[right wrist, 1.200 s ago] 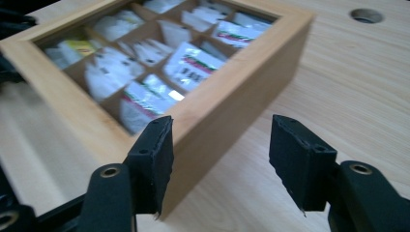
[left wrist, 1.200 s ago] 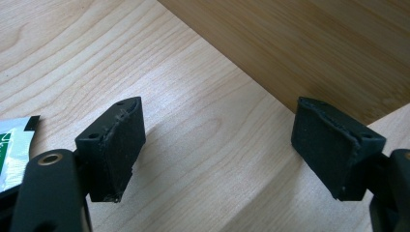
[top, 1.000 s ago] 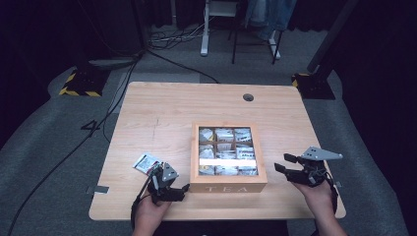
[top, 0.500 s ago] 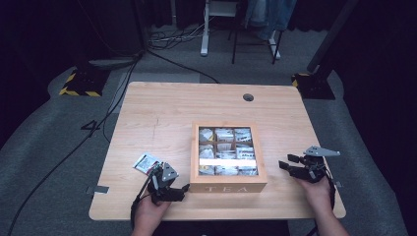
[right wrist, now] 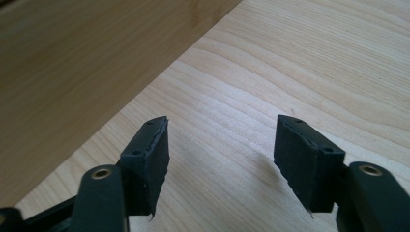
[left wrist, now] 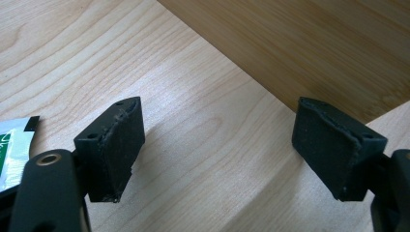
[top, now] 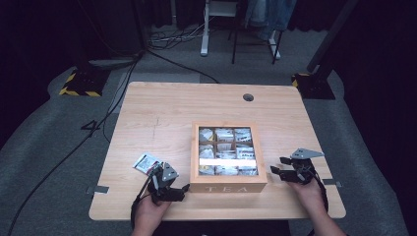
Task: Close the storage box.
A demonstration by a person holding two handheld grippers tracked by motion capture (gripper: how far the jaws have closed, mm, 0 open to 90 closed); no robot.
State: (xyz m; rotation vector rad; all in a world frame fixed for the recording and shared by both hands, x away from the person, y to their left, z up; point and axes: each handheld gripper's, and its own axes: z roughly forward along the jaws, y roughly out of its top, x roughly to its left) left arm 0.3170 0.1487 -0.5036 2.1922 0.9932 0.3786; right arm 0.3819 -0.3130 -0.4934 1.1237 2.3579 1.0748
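Pale wood grain runs across the table [top: 162,113], and on it, toward six o'clock from the middle in the high view, stands a wooden tea box [top: 228,184] with "TEA" on its near wall. Its top shows a grid of compartments with paper tea packets inside; a bright strip of glare crosses them.

The left gripper [top: 169,189] rests at about seven o'clock from the box, just beside its near left corner, held by a hand that comes in from the bottom edge. Its jaws stand wide apart with nothing between them. In the left gripper view [left wrist: 222,154] they sit low over bare tabletop, and the box's wooden wall [left wrist: 309,48] fills the one o'clock corner, close ahead but apart from the pads. A single white and green tea packet [top: 147,162] lies flat on the table at ten o'clock from this gripper, near it; its edge [left wrist: 12,150] peeks in at nine o'clock in that view.

The right gripper [top: 281,166] sits at four o'clock from the box, near its right wall, not touching. Its jaws have just been opening and stand apart, empty. In the right gripper view [right wrist: 221,164] they hang over bare wood, with the box's side [right wrist: 87,63] rising at ten o'clock.
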